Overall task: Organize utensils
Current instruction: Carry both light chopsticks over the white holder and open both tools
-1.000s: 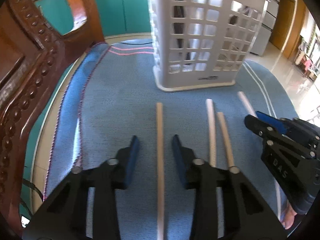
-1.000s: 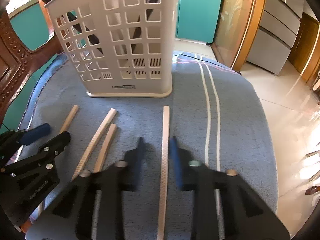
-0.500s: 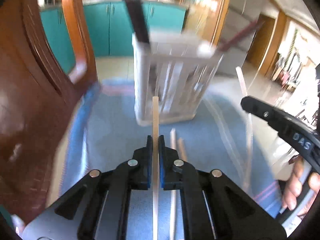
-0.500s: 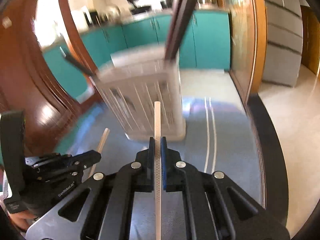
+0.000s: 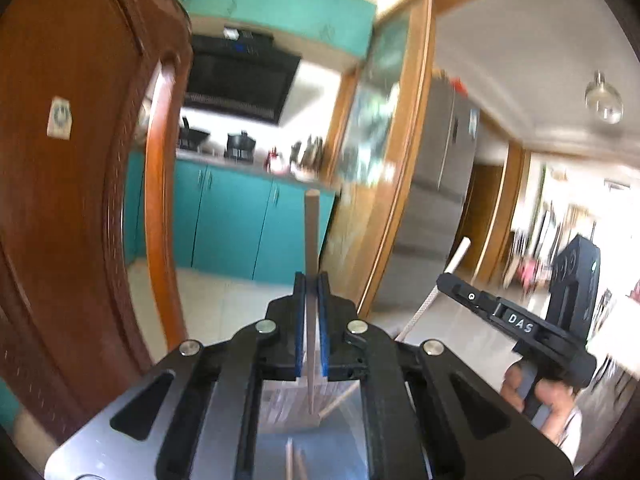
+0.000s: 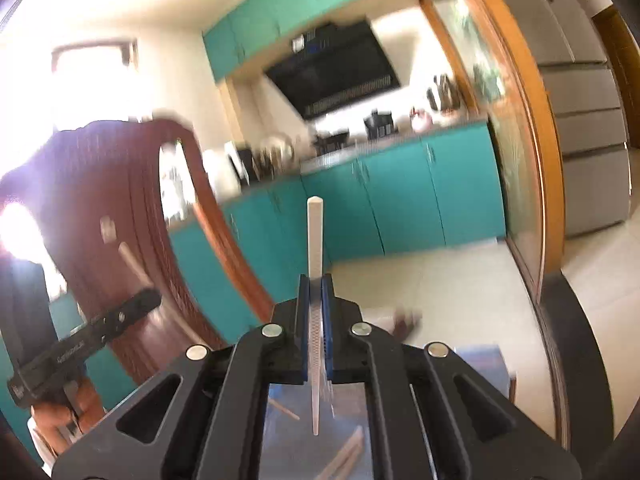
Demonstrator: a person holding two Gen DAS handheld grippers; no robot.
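Note:
My left gripper (image 5: 311, 280) is shut on a pale wooden chopstick (image 5: 311, 232), which sticks out past the pads and is held high above the table. My right gripper (image 6: 316, 282) is shut on a white ribbed chopstick (image 6: 315, 236), raised the same way. Each gripper shows in the other's view: the right gripper (image 5: 450, 282) with its white chopstick (image 5: 458, 256), the left gripper (image 6: 148, 300) with its wooden chopstick (image 6: 132, 260). Far below, the white lattice basket (image 5: 288, 404) shows blurred between the left gripper's arms. Two wooden chopsticks (image 6: 344, 456) lie on the blue cloth (image 6: 480, 360).
A carved wooden chair back (image 5: 60, 200) rises close on the left. Teal kitchen cabinets (image 5: 232, 232) and a steel fridge (image 5: 436, 200) stand behind. A hand (image 5: 540, 392) grips the right tool's handle. The table edge runs dark along the right (image 6: 576, 360).
Both grippers closed on a chopstick each, lifted them off the cloth and tipped up from looking down to nearly level. The basket and cloth dropped to the bottom of both views.

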